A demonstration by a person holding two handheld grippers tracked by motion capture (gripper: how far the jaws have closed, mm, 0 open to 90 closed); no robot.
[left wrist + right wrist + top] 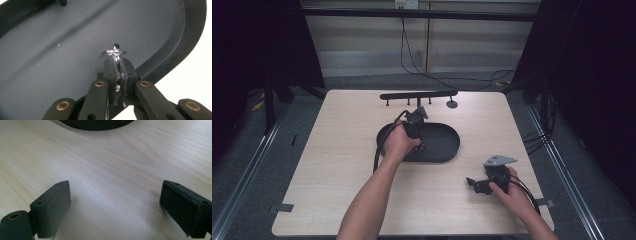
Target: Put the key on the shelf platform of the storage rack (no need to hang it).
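Observation:
A small silver metal ring [110, 52] is pinched between the tips of my left gripper [118, 63], which is shut on it. It hangs just above the floor of a black oval tray [62, 50]. In the high view the left gripper [420, 144] points down into that tray [447, 145] at the table's middle. My right gripper [472, 182] rests low over the wood near the front right, with its jaws wide apart. Nothing lies between the jaws of the right gripper [115, 202], and the tray's edge [97, 123] is farther ahead.
A black bar with short pegs [418, 95] stands along the table's back edge. A small round-footed piece [452, 104] is beside its right end. Cables trail across the floor behind the light wooden table [337, 150].

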